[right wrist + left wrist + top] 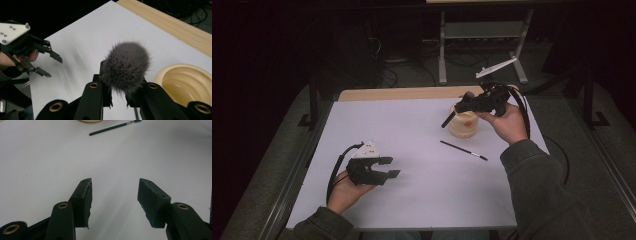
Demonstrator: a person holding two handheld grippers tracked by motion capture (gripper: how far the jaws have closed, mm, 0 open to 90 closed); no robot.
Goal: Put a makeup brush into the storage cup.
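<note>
Tabletop (pixel 412 200), white sheet, big and mostly bare; wood strip along the 12 o'clock edge. Dark floor w/ cables and a metal stand beyond.

Cream cup (pixel 463 124) sits at approx 1 o'clock on the sheet, near the far edge, upright, open mouth up; in the right gripper view its ribbed inside shows (pixel 186 82).

Right tongs (pixel 468 100) held above and just beside the cup, clamped on a fluffy makeup brush (pixel 126 67). Grey bristle head bulges out between the pads; in the high view the dark handle hangs slanting down by the cup's 9 o'clock side. Can't tell if the handle tip is in the cup or just in front of it.

Left tongs (pixel 388 167) at approx 7 o'clock on the sheet, low over it, jaws apart, nothing between the pads (pixel 87 202). Idle.

Thin brush (pixel 463 150) lies flat on the sheet, just to 6 o'clock of the cup, apart from it, slanted; also seen at the top of the left gripper view (pixel 113 127).

Step, my read: fluffy brush in transit at the cup, prob. being put in. Next move calls for tipping the handle down over the cup mouth, lowering, then letting go. After that the thin brush is the likely pick.

Room: plenty of bare sheet betw. the two hands, left side free. Watch the cup: light, close to the far and 3 o'clock edges, a nudge could tip it.
</note>
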